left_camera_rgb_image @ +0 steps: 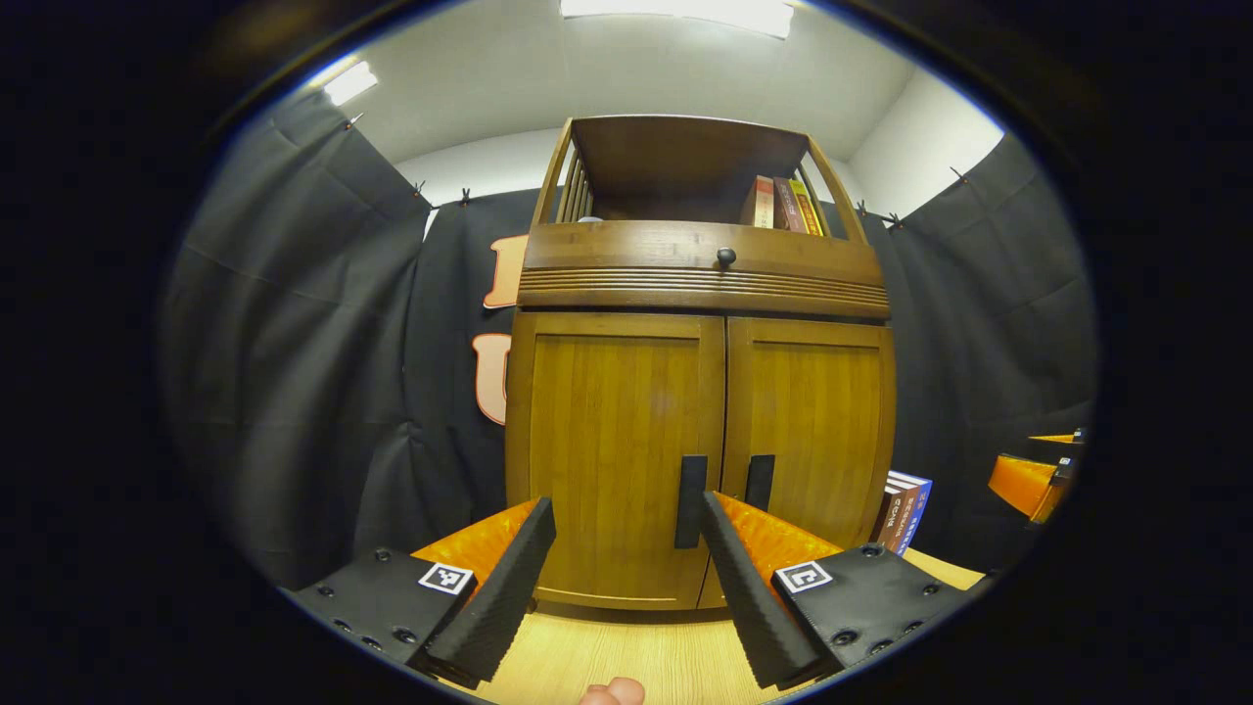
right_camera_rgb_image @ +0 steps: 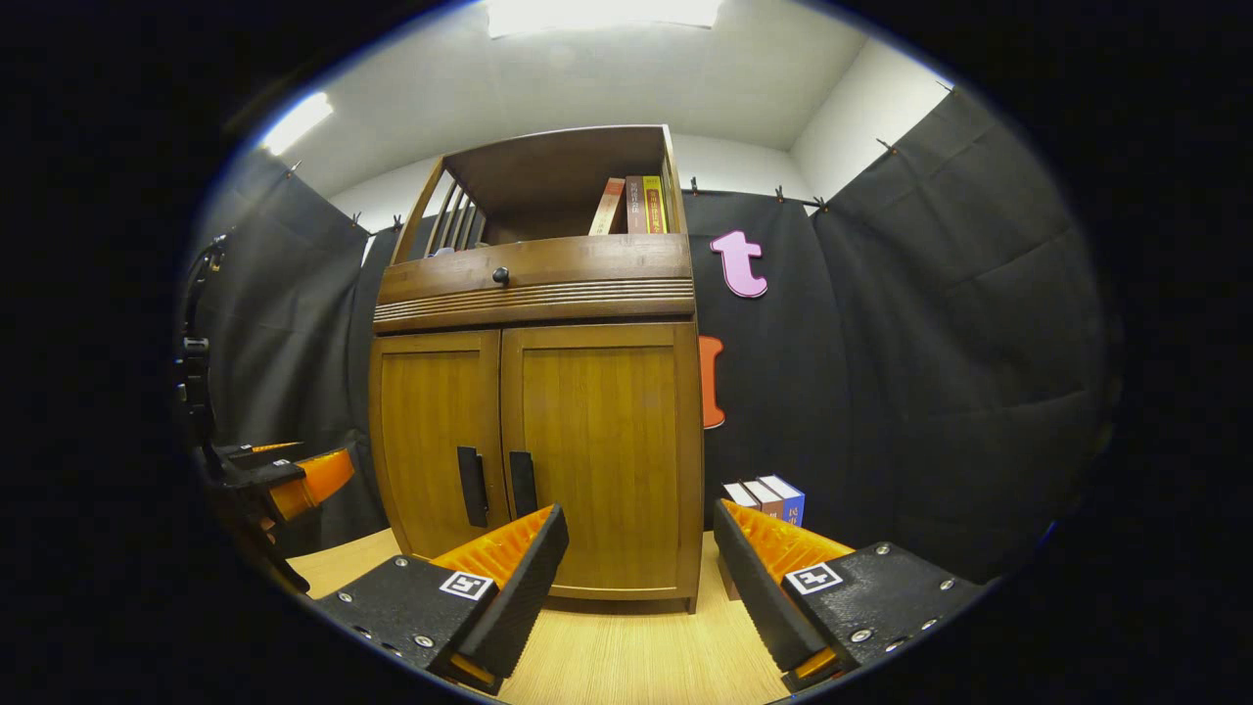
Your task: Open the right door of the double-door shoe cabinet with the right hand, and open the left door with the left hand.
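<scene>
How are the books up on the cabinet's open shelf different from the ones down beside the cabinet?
The shelf books stand high in the cabinet's open top compartment, at its right end; the floor books stand low on the wooden surface to the cabinet's right, outside it. The leftmost shelf book leans, while the floor books look upright. The shelf books show red and yellow spines, whereas one floor book is blue. Both are small groups standing on end.
</scene>
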`<action>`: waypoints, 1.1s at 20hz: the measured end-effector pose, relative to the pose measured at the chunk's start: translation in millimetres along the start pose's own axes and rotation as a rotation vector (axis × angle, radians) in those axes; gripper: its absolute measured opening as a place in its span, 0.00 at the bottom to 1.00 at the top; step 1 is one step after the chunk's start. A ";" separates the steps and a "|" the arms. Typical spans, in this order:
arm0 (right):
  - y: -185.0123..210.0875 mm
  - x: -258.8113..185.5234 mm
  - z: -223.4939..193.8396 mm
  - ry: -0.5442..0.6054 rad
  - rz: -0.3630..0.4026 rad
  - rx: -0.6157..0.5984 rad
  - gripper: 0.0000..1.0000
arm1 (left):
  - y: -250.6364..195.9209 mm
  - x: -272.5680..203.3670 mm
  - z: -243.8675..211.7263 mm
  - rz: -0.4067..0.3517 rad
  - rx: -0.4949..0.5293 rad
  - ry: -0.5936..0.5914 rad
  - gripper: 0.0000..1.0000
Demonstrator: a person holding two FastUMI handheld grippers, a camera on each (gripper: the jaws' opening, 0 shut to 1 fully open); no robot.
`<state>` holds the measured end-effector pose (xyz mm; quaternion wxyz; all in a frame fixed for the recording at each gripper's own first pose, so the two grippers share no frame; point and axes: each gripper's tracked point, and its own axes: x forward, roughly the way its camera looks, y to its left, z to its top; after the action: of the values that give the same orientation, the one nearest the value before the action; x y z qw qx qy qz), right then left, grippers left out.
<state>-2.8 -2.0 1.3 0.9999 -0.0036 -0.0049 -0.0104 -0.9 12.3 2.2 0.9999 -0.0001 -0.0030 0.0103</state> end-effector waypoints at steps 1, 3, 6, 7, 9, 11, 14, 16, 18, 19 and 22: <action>0.5 0.5 0.0 0.001 0.001 -0.001 0.93 | -0.5 -0.2 0.0 -0.001 -0.001 0.001 0.96; 1.1 1.0 0.3 -0.001 0.003 0.000 0.93 | 0.9 -0.2 0.5 0.001 -0.002 -0.001 0.96; 3.8 0.7 1.7 -0.005 0.007 0.000 0.93 | 3.0 -0.7 1.0 0.003 -0.003 -0.003 0.96; 4.6 0.8 1.9 -0.005 0.009 -0.001 0.93 | 3.7 -0.1 0.7 0.005 -0.002 -0.004 0.96; 6.5 2.6 2.6 -0.006 0.013 -0.001 0.93 | 5.0 -0.3 2.0 0.006 0.001 -0.007 0.99; 9.8 3.5 3.4 -0.008 0.020 -0.001 0.93 | 5.2 0.1 1.7 0.009 0.004 -0.008 0.94; 17.3 6.5 15.9 -0.031 0.039 0.012 0.93 | 8.0 -2.8 2.6 0.010 0.006 -0.007 0.94; 22.0 10.7 26.6 -0.064 0.051 0.027 0.93 | 11.7 -5.0 2.5 0.019 0.009 -0.005 0.94; 31.3 20.9 32.2 -0.077 0.076 0.032 0.93 | 16.1 -6.7 2.1 0.029 0.007 -0.002 0.94; 35.6 27.0 30.9 -0.071 0.091 0.029 0.93 | 18.3 -7.9 1.8 0.033 0.006 0.001 0.94; 58.5 63.0 34.6 -0.079 0.155 -0.024 0.93 | 29.7 -13.4 3.9 0.052 0.016 0.002 0.96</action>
<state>61.1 55.4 36.2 0.9966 -0.0166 -0.0440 0.0670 -14.9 41.7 6.0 0.9993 0.0081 -0.0019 0.0361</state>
